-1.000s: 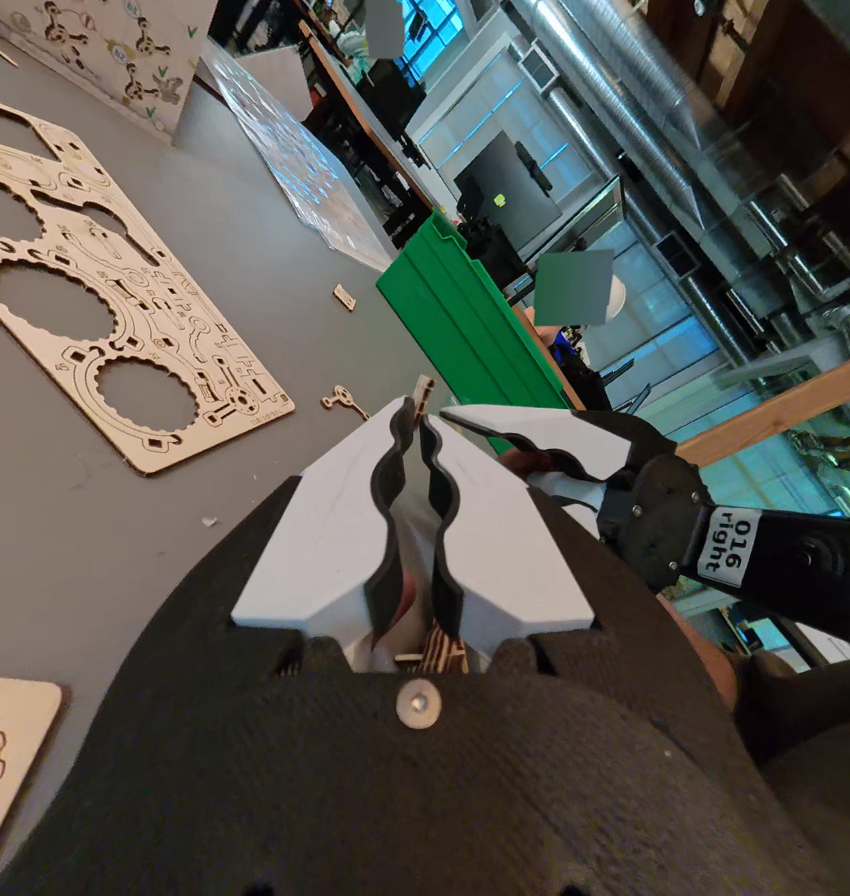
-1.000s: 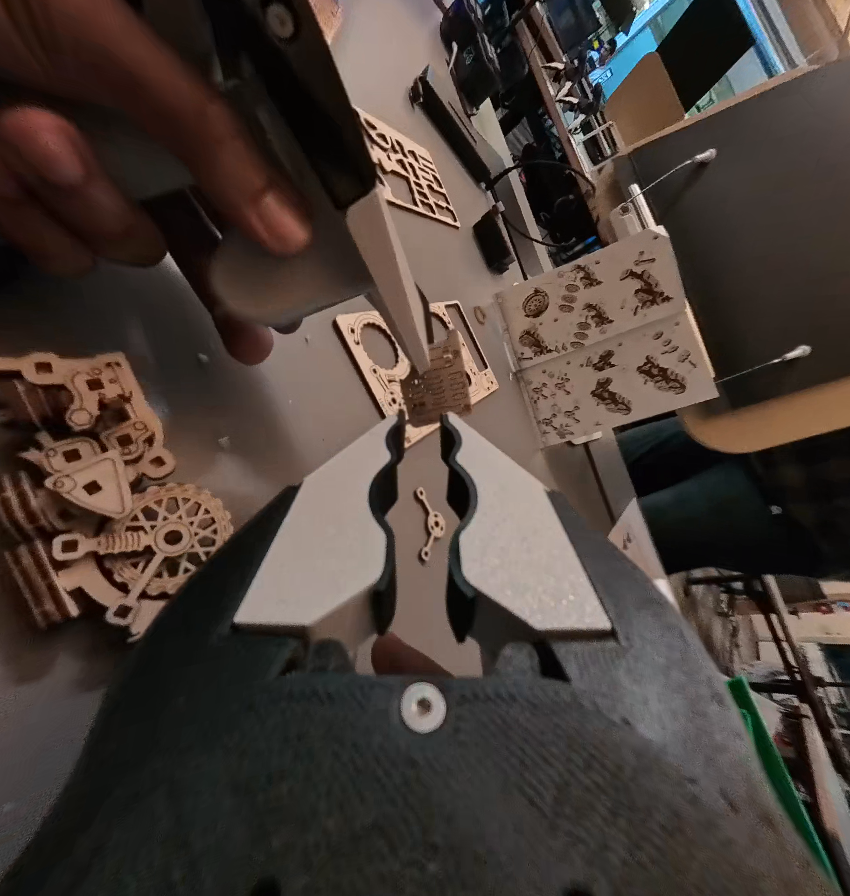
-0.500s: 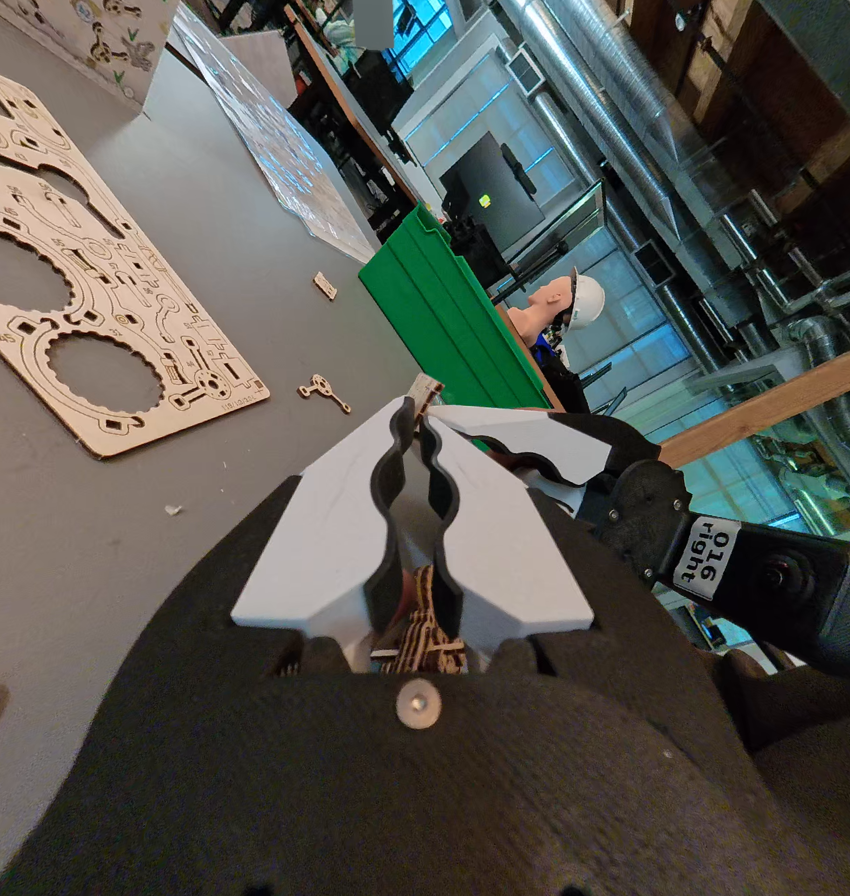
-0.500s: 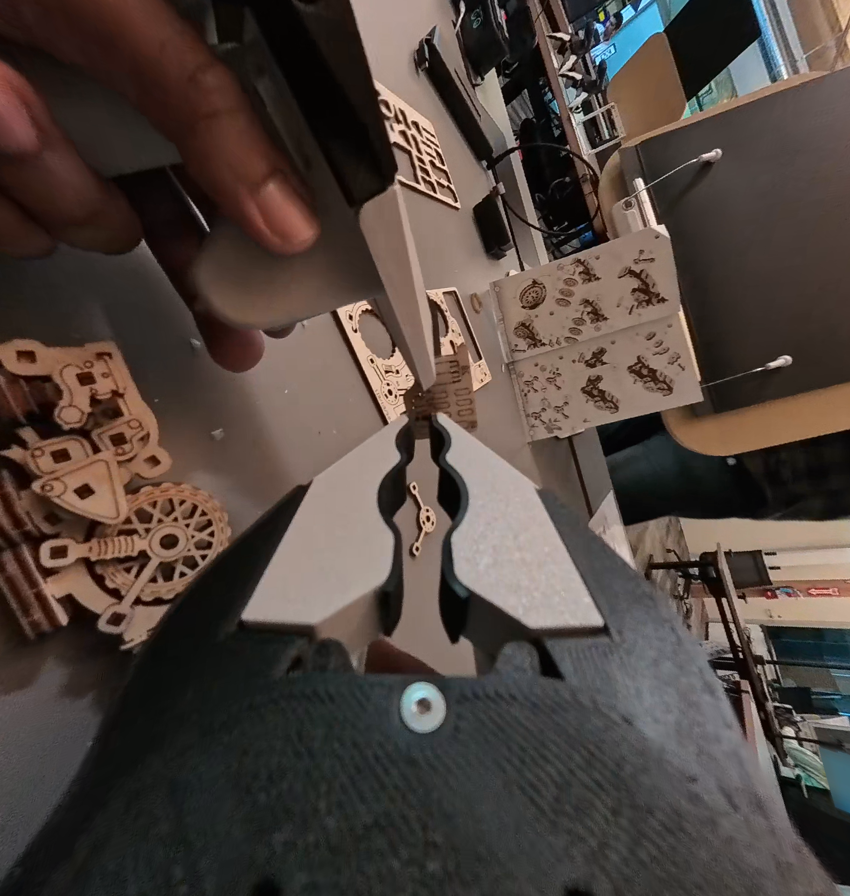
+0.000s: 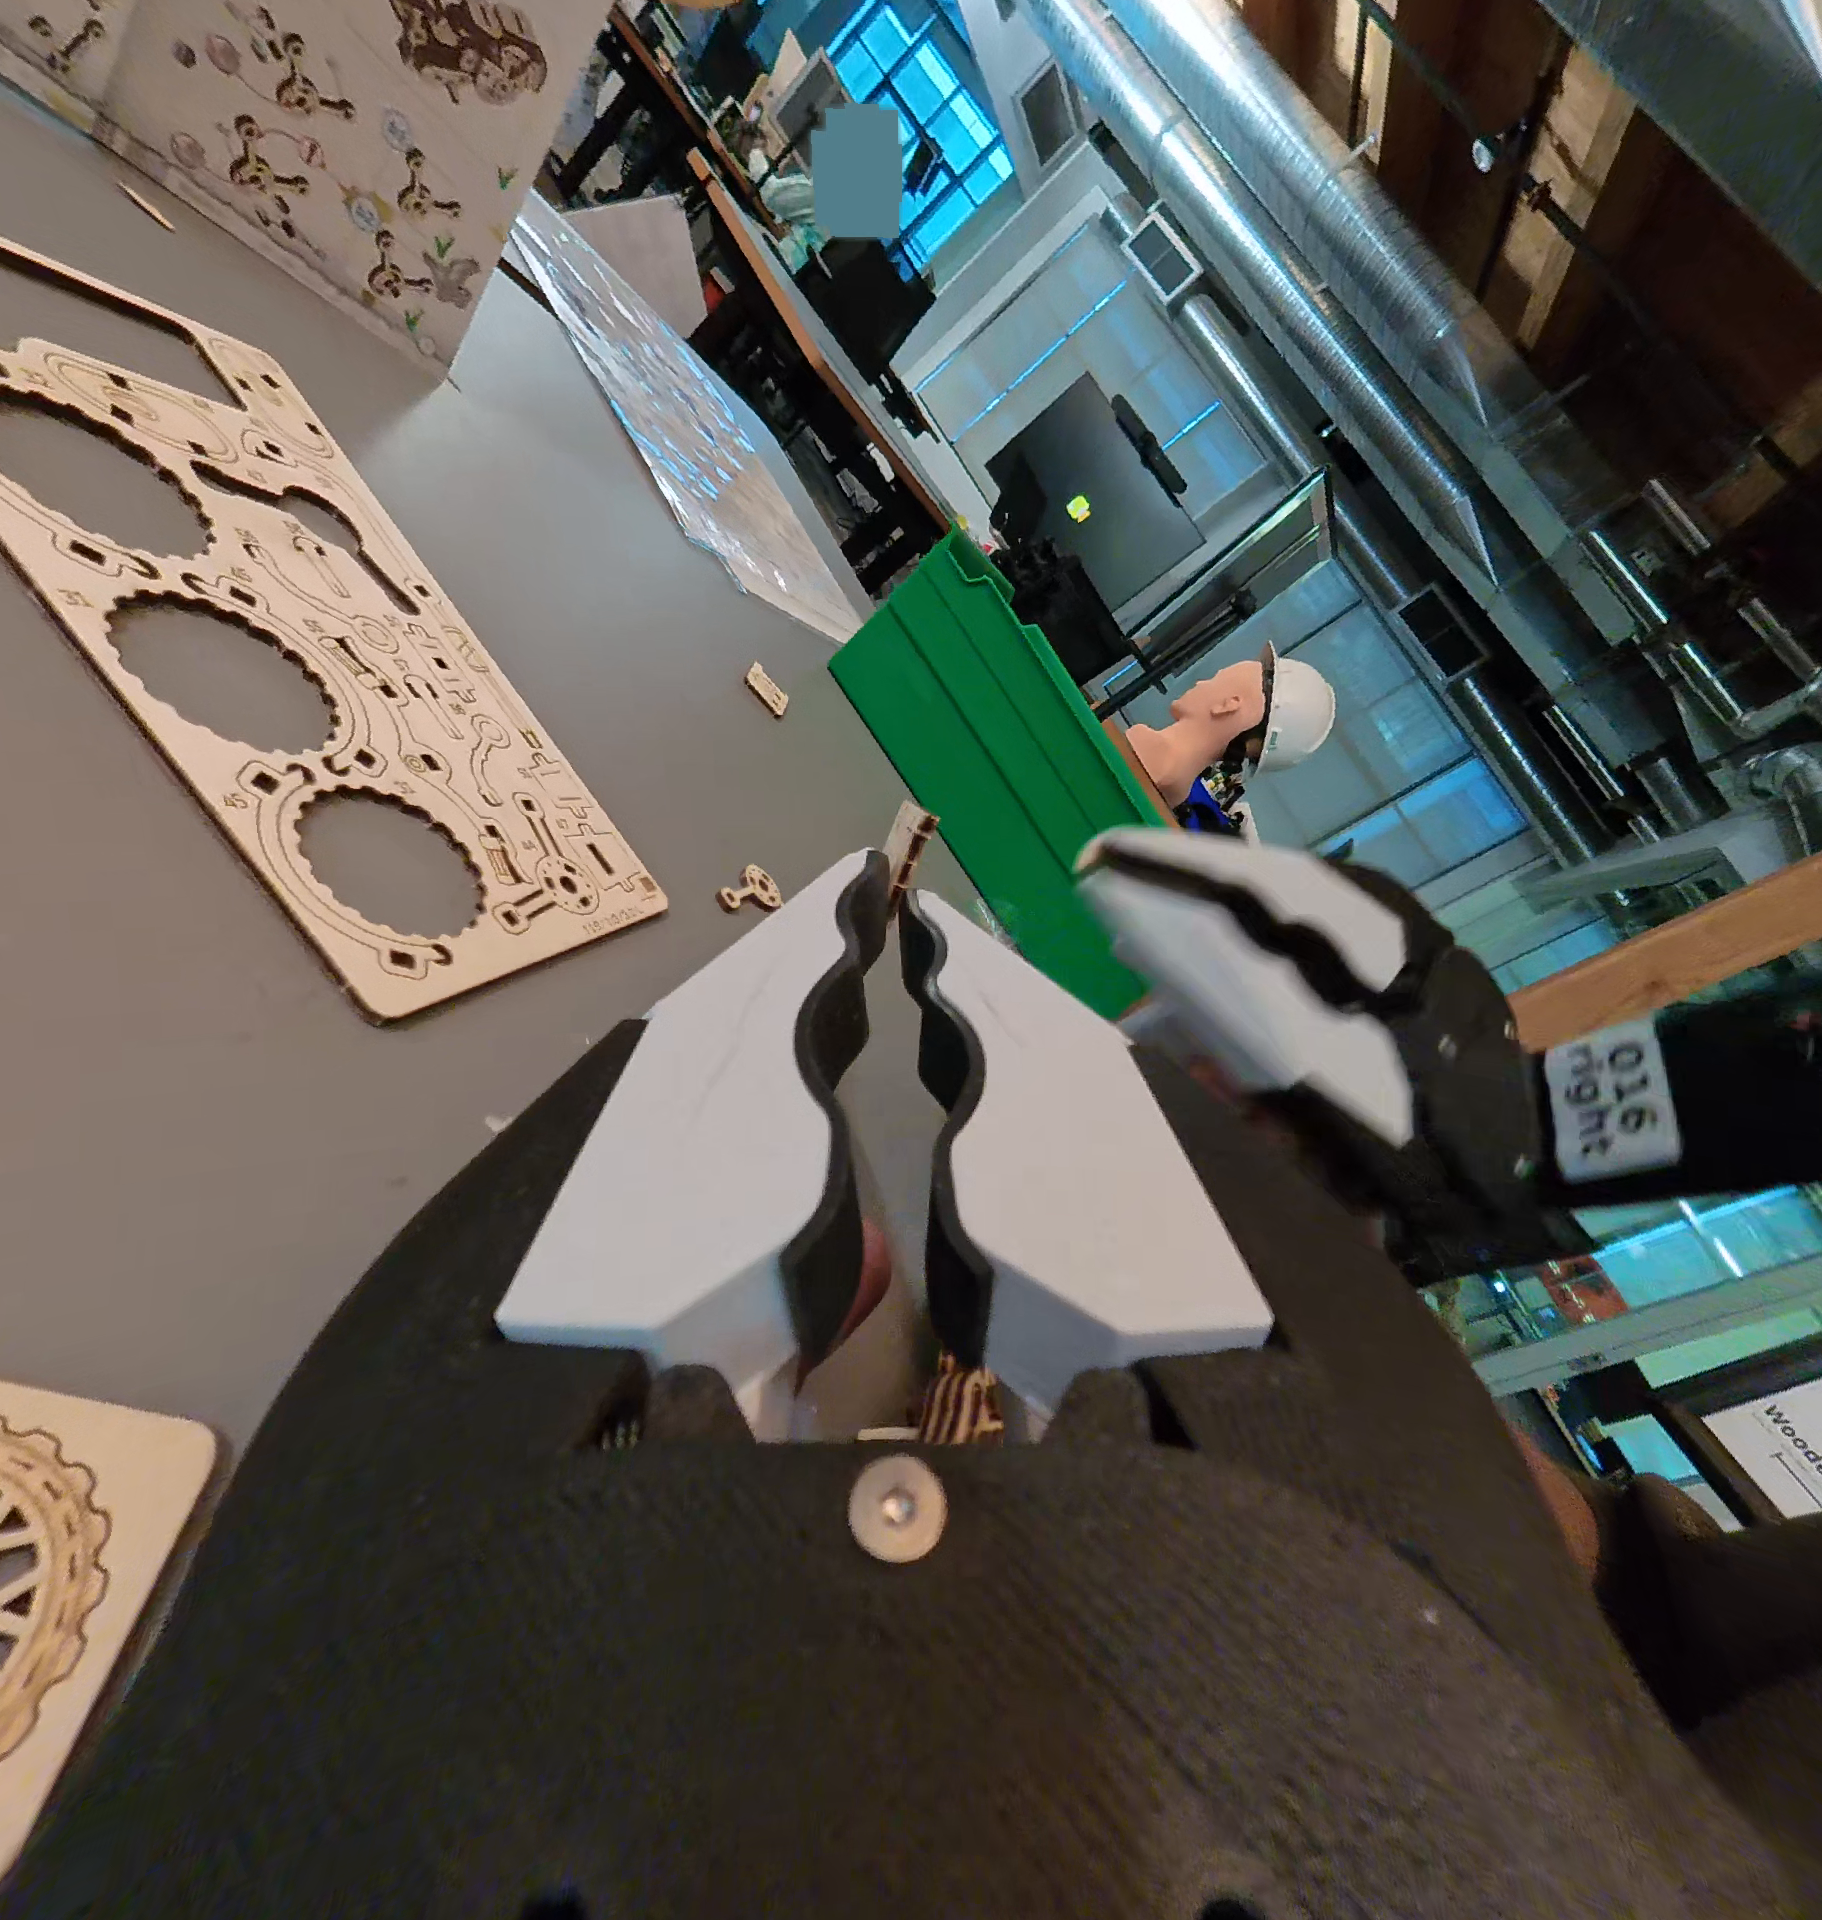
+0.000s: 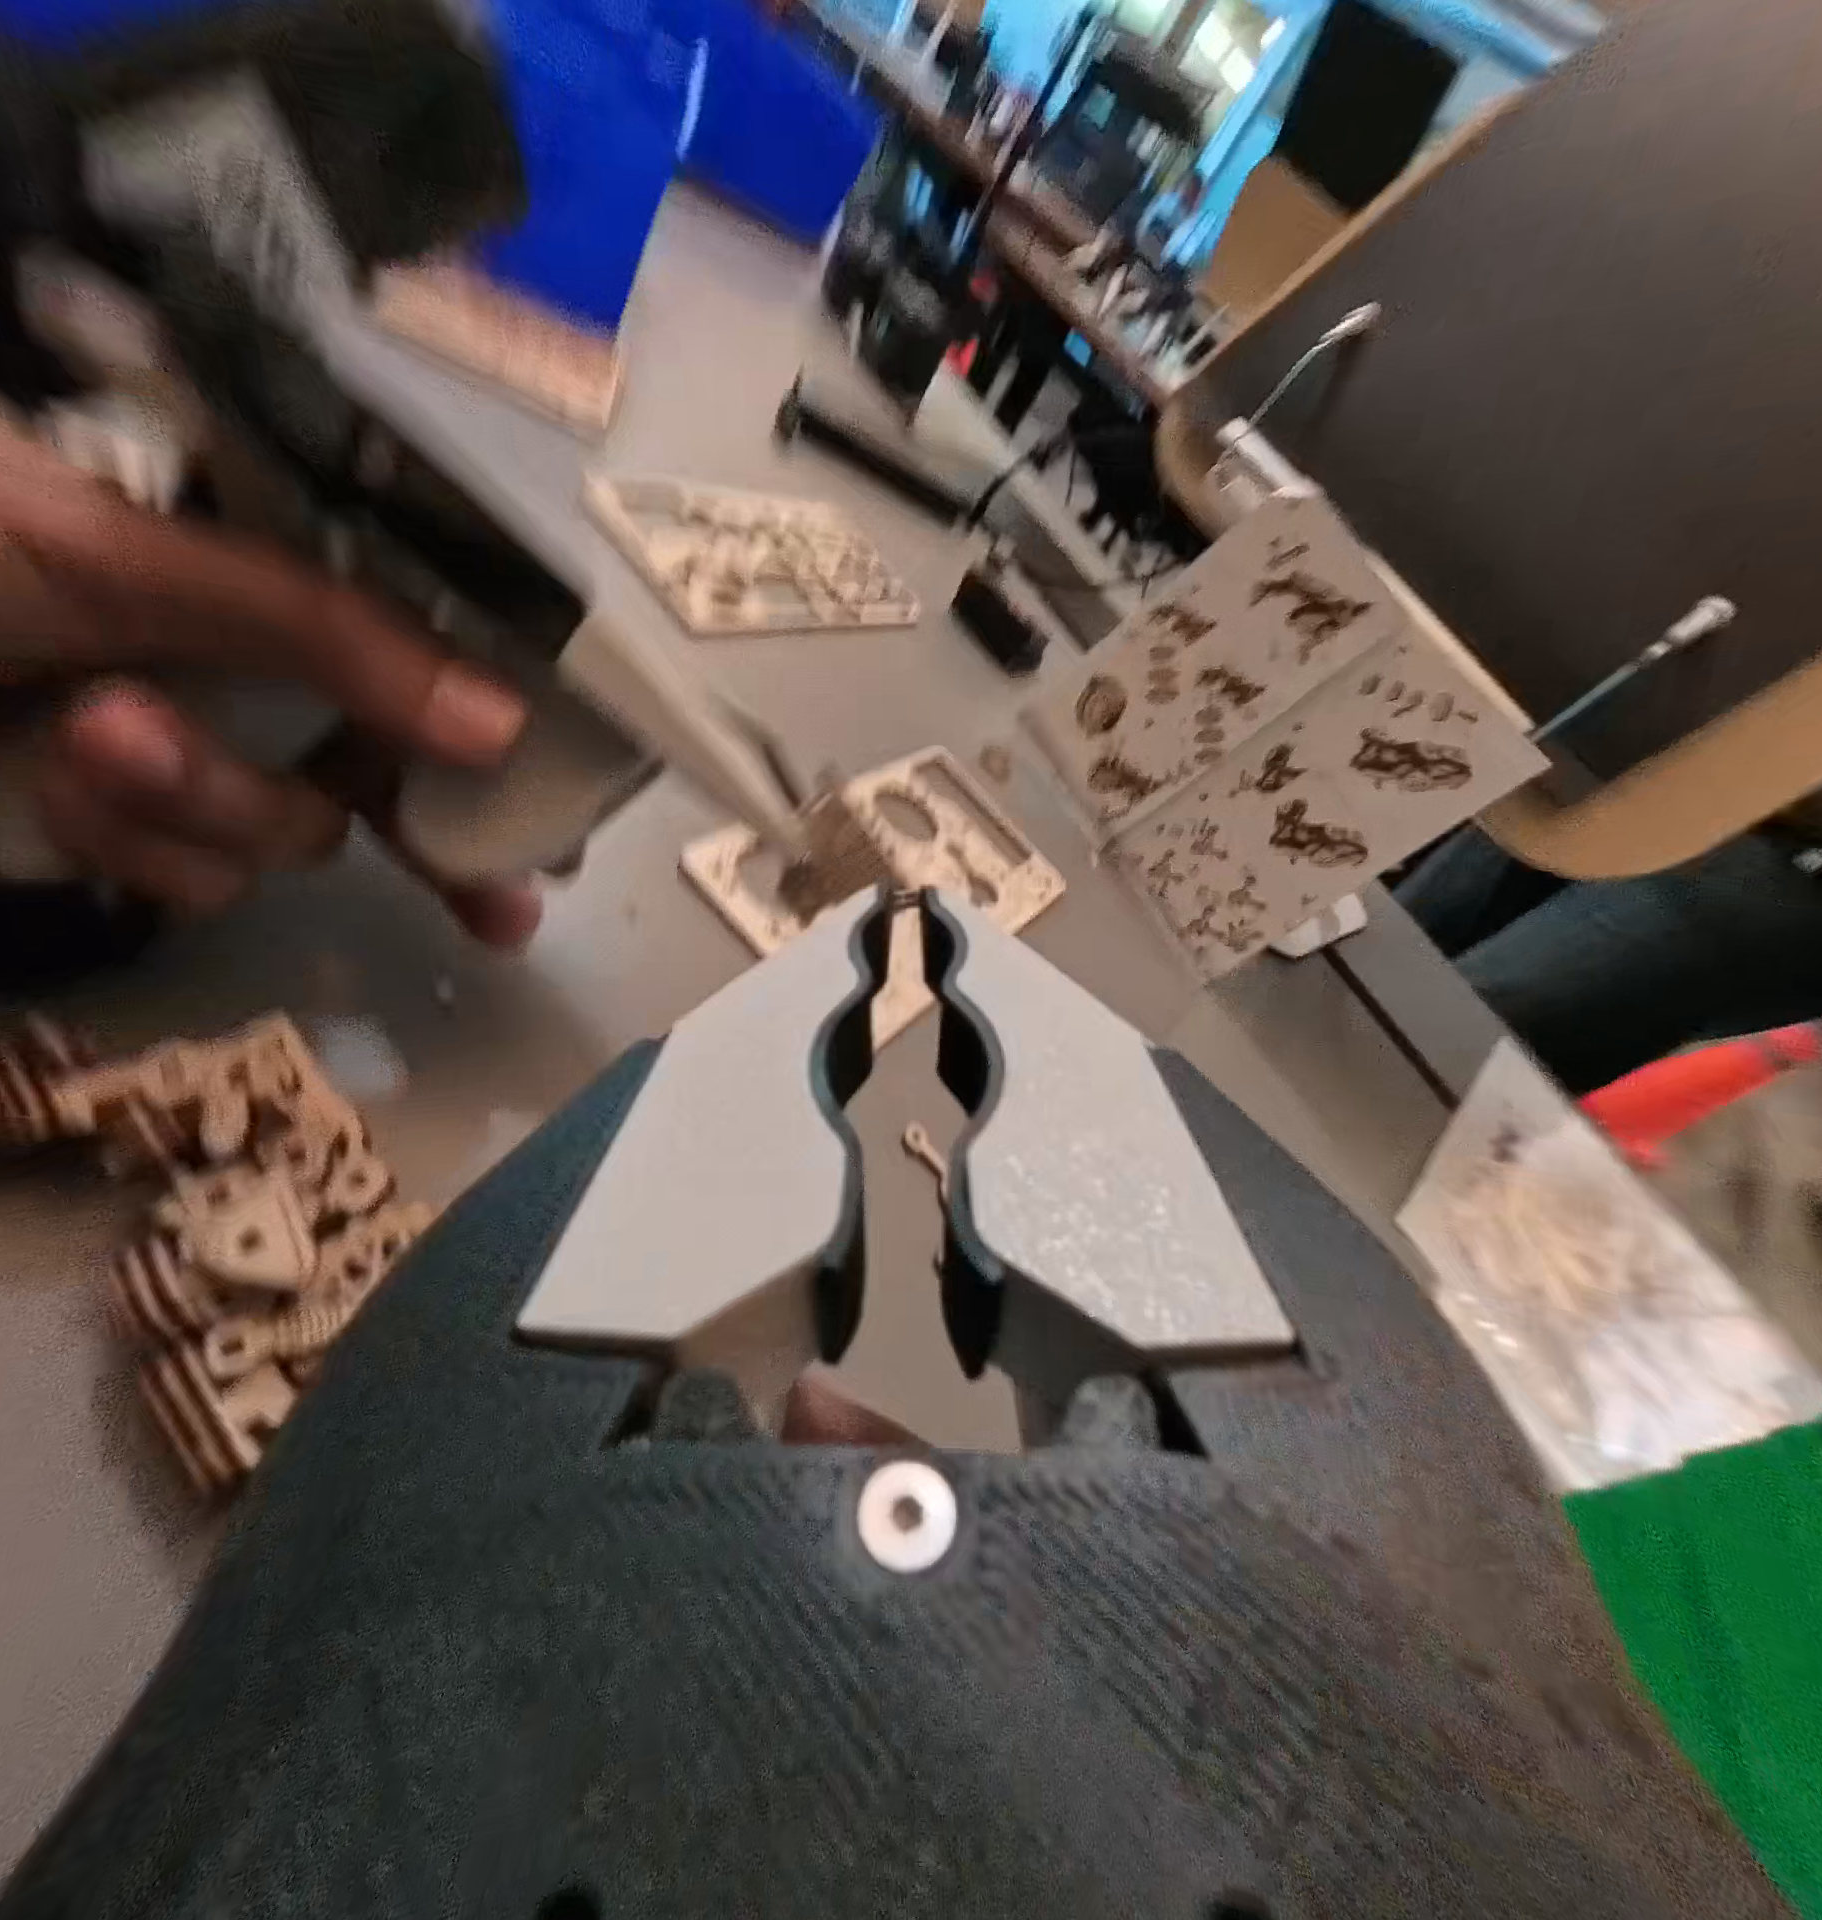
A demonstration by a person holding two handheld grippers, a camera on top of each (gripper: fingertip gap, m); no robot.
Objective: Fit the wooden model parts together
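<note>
My left gripper (image 5: 902,899) is shut on a small flat wooden piece (image 5: 909,836) that sticks out past its tips, held above the grey table. In the blurred right wrist view the piece (image 6: 834,847) shows at the left gripper's fingertip (image 6: 741,779), with a hand (image 6: 263,675) behind it. My right gripper (image 6: 904,906) has its jaws closed. I cannot tell whether anything is pinched between them. It also shows in the left wrist view (image 5: 1092,860), to the right of the piece and apart from it. A partly built wooden model (image 6: 232,1195) lies at the lower left.
A punched-out wooden sheet with gear holes (image 5: 294,665) lies on the left, with a small key-shaped part (image 5: 749,888) beside it. A green bin (image 5: 980,769), a printed box (image 6: 1281,769), another parts sheet (image 6: 761,561) and a clear plastic bag (image 6: 1593,1247) stand around.
My right gripper has pulled back from the wooden piece and its jaws have closed further. The left gripper still holds the piece.
</note>
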